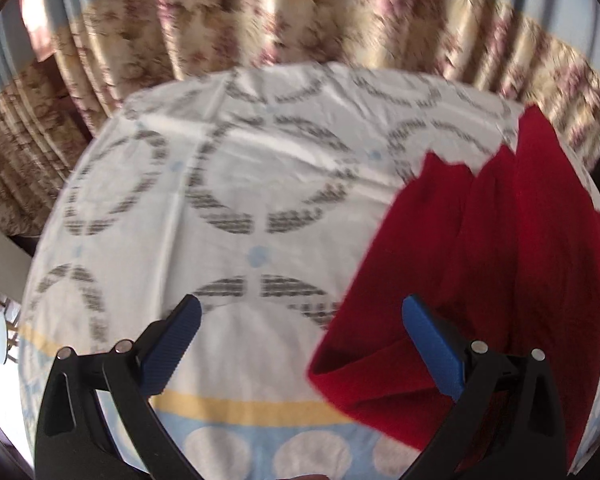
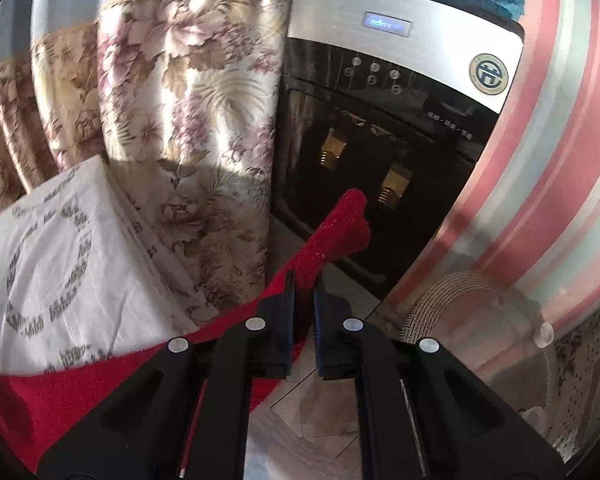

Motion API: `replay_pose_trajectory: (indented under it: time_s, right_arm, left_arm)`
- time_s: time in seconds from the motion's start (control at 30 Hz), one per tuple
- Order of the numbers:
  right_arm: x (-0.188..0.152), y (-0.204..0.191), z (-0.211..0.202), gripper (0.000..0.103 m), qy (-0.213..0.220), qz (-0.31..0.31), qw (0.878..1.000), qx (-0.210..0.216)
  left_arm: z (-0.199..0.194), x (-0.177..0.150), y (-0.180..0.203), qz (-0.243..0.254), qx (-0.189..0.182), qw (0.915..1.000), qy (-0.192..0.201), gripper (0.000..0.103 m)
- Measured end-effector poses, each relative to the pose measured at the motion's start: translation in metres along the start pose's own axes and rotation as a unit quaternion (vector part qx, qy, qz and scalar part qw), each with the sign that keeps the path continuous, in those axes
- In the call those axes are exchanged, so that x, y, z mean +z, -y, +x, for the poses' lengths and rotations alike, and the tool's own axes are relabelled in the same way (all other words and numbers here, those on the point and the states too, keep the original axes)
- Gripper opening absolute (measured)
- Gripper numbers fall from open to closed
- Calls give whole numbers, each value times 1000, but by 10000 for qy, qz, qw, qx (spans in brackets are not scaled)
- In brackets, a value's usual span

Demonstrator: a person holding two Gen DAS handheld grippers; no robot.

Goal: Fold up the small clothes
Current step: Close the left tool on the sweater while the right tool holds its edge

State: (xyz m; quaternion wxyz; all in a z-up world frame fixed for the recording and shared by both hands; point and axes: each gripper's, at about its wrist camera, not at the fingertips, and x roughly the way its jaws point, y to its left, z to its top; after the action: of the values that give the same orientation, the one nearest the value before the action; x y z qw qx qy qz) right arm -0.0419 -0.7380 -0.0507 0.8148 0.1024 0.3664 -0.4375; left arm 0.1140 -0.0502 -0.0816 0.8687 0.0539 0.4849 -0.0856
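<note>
A red knitted garment lies bunched on the right side of a table covered with a white cloth printed with grey rings. My left gripper hangs open above the table's near edge; its right blue finger is over the garment's folded near corner, with nothing pinched. In the right wrist view my right gripper is shut on an edge of the red garment, which sticks out past the tips and trails back left over the table corner.
Floral curtains hang close behind the table. A black and silver water dispenser stands past the table's right corner, beside a pink striped wall and a woven basket on the tiled floor.
</note>
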Motion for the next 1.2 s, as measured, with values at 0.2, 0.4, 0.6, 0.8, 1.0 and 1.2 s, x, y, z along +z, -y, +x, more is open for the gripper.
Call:
replay_pose_trajectory:
  time_s: [0.2, 0.4, 0.6, 0.8, 1.0, 1.2]
  right_arm:
    - [-7, -4, -7, 8, -9, 38, 9999, 122]
    - [-7, -10, -18, 8, 73, -16, 9997, 245]
    - [-5, -22, -28, 8, 168, -110, 9991, 365]
    - [16, -36, -44, 8, 411, -236, 9980, 421]
    - [51, -56, -54, 8, 669, -333, 9962, 452]
    - [61, -74, -54, 8, 632, -435, 9951, 616]
  left_arm:
    - [20, -2, 16, 37, -373, 9991, -187, 101]
    - [26, -13, 34, 109, -746, 9967, -301, 100]
    - [12, -15, 44, 297, -1009, 9945, 4, 17]
    - [-26, 22, 11, -15, -905, 9934, 701, 15]
    - [-63, 74, -43, -295, 4, 9877, 1534, 7]
    - [-55, 105, -96, -528, 8, 9914, 1201, 2]
